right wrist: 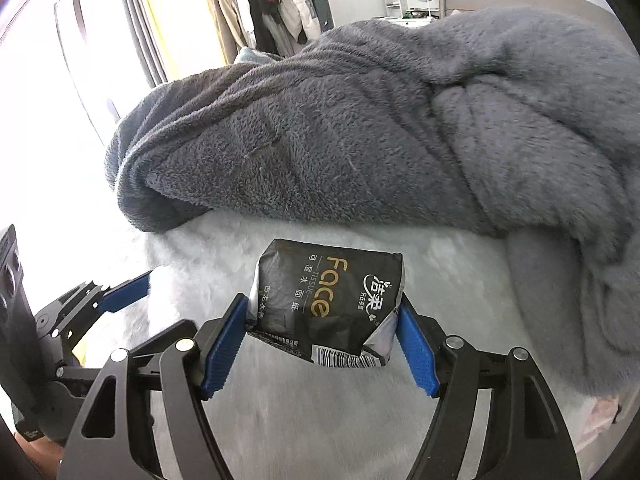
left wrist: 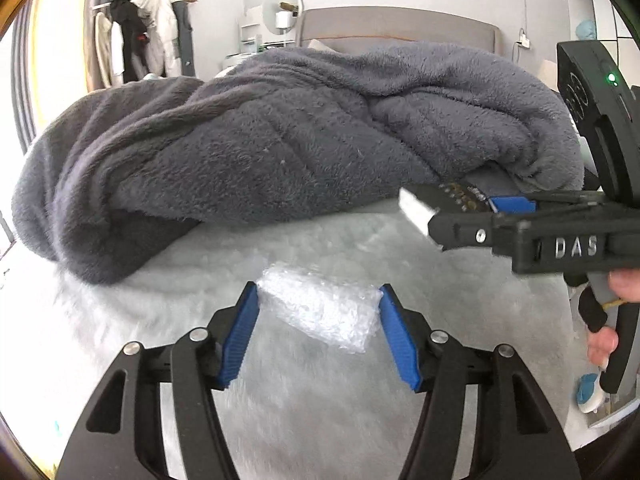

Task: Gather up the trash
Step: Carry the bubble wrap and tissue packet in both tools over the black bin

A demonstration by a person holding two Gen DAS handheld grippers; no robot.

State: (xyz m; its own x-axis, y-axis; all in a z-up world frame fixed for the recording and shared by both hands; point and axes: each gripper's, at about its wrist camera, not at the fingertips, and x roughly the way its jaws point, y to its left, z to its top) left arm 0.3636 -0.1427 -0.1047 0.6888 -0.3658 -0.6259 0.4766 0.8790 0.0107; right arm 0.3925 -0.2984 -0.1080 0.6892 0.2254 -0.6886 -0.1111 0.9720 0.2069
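Left wrist view: bubble wrap [left wrist: 320,312] is seen pinched between the blue pads [left wrist: 240,336] of the left gripper [left wrist: 318,300], held clear of the white furry bedspread [left wrist: 304,408], presumably so it can be carried off as trash.
Neighbouring tool: the right gripper [left wrist: 448,210] is seen from the side at the right edge, a dark packet between its fingers; how firmly it is gripped cannot be told from this angle.
Background: a grey fleece blanket [left wrist: 280,140] is heaped across the bed.
Right wrist view: a black tissue pack [right wrist: 324,304], crumpled and marked "Face", is clamped at both ends by the right gripper's pads [right wrist: 220,344] and appears lifted above the bedspread.
Likely purpose: both pieces are held for disposal; no bin is shown.
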